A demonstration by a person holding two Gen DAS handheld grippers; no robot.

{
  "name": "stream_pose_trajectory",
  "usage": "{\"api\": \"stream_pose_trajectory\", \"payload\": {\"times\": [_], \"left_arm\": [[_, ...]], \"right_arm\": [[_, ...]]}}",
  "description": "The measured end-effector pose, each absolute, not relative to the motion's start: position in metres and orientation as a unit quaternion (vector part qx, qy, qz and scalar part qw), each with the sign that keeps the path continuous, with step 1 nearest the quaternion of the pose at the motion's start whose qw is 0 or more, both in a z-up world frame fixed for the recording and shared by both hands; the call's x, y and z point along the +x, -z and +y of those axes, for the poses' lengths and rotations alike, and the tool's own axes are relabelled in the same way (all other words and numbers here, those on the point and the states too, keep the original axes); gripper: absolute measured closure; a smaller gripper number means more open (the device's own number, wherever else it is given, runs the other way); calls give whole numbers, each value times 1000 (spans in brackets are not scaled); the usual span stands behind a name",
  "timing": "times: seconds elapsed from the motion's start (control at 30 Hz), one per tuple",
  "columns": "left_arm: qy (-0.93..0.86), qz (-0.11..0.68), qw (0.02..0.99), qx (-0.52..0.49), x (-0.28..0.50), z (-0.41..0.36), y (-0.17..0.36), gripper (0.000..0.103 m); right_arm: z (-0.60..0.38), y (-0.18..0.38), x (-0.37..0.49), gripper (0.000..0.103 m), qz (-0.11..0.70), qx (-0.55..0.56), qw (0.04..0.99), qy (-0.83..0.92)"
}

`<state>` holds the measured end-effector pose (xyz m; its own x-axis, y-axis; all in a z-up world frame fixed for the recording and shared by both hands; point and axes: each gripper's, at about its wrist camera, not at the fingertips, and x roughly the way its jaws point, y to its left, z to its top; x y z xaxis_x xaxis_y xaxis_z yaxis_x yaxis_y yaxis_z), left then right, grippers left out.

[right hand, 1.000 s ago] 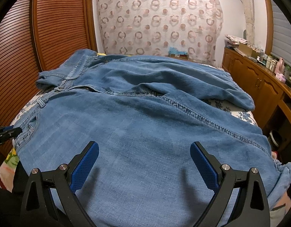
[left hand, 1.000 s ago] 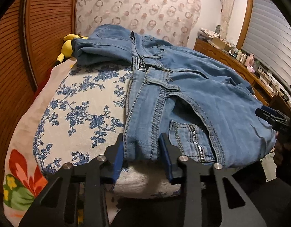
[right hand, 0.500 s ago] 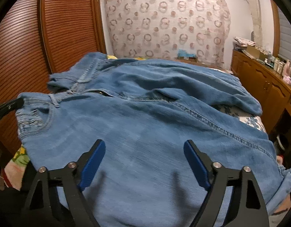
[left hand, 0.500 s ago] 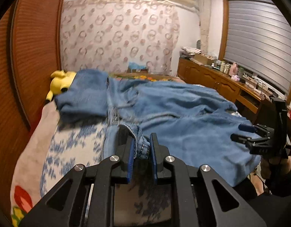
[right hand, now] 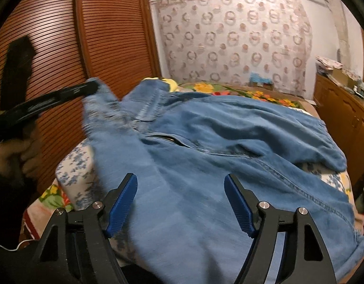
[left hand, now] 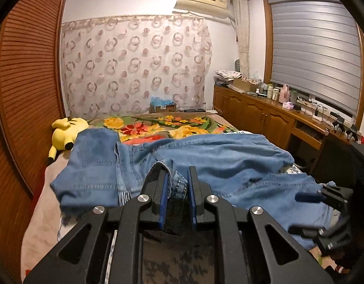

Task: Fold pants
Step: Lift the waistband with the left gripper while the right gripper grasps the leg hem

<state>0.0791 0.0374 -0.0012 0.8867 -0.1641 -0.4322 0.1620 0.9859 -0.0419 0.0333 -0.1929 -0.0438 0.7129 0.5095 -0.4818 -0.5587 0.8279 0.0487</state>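
- The left gripper is nearest in its own view: its blue-padded fingers are nearly together, clamped on a bunched fold of waistband from the light blue denim pants, raised above the bed.
- The right gripper hovers over the near leg panel with its jaws wide apart, holding nothing; whether the pads brush the cloth, I cannot tell.
- The pants lie spread across the near end of the floral-quilted bed, one leg running to the right edge, the waistband toward the left edge beside the slatted wooden wardrobe.
- Denim of this kind is likely heavy, limp and thick at the seams; it should sag from one pinch and drag on the quilt, not slide.
- The best holds seem to be the stitched waistband and the hem, where the doubled cloth gives the pads a firm bite.
- Farthest, a yellow plush toy rests at the bed's far left edge.
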Motion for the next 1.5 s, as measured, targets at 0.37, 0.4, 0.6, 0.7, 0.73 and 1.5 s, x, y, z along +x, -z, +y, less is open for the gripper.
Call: {"api": "stream_pose_trajectory", "payload": {"times": [0.37,0.4,0.6,0.7,0.73,1.5], "left_arm": [[71,231,970,3,112,33,1,87],[71,231,970,3,113,34,0,87],[67,226,972,-17,124,43,5,87],[70,230,970,-33,129,50,12,87],[71,232,970,-34,131,51,13,87],[49,208,976,-48,181,81,-17,87]], "right_arm": [[-204,49,39,28,250,-58,916,-310],[-205,52,41,28,254,-59,914,-310],[-211,73,77,49,302,-53,898,-315],[-209,77,91,60,309,-65,896,-313],[-209,80,95,65,310,-69,895,-314],[-164,-19,166,95,189,-163,926,-283]]}}
